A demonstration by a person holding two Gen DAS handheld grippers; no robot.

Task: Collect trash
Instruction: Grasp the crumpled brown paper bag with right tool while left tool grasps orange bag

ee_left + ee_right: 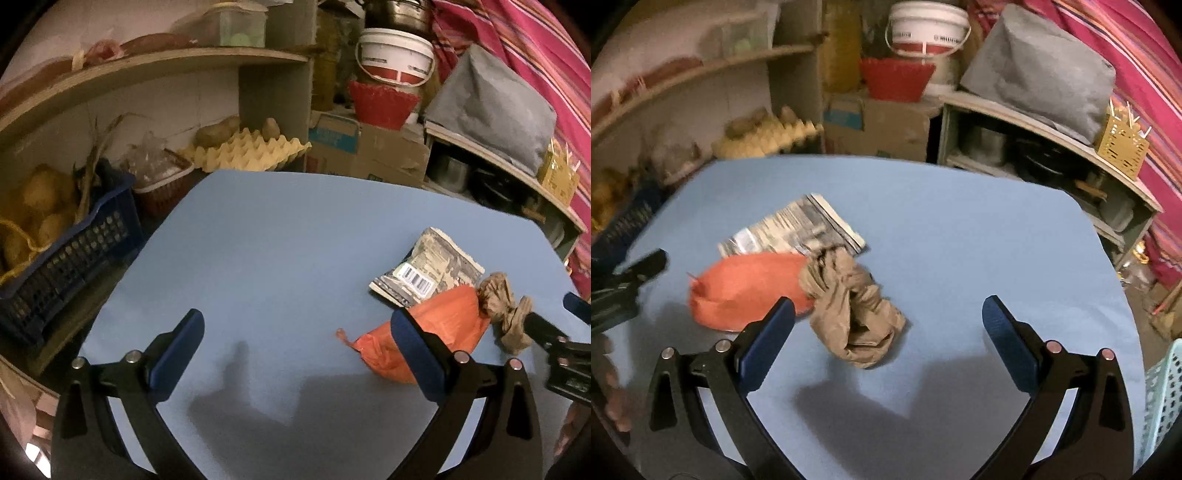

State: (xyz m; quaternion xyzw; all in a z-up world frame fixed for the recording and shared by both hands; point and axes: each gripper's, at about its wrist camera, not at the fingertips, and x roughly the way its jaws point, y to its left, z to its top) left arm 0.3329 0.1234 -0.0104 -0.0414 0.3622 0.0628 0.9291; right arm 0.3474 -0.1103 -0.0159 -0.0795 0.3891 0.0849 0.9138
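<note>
The right gripper (pixel 888 332) was spread wide and held nothing, poised above the blue table (pixel 960 229). The crumpled brown paper (pixel 855 314) lay just ahead, nearer the left finger (pixel 768 339) than the right. The step in hand was judged to be the pick of this paper. For a sound grip, the gripper would need to shift left until the paper sat centred between the fingers, then descend and close on its thickest fold. The orange bag (pixel 746 291) touched the paper and should be kept out of the bite. The printed wrapper (pixel 798 229) lay behind both. The left gripper (pixel 295 354) was likewise spread and empty, beside the orange bag. A pale perforated basket (pixel 1165 398) stood at the right edge, a probable receptacle.
</note>
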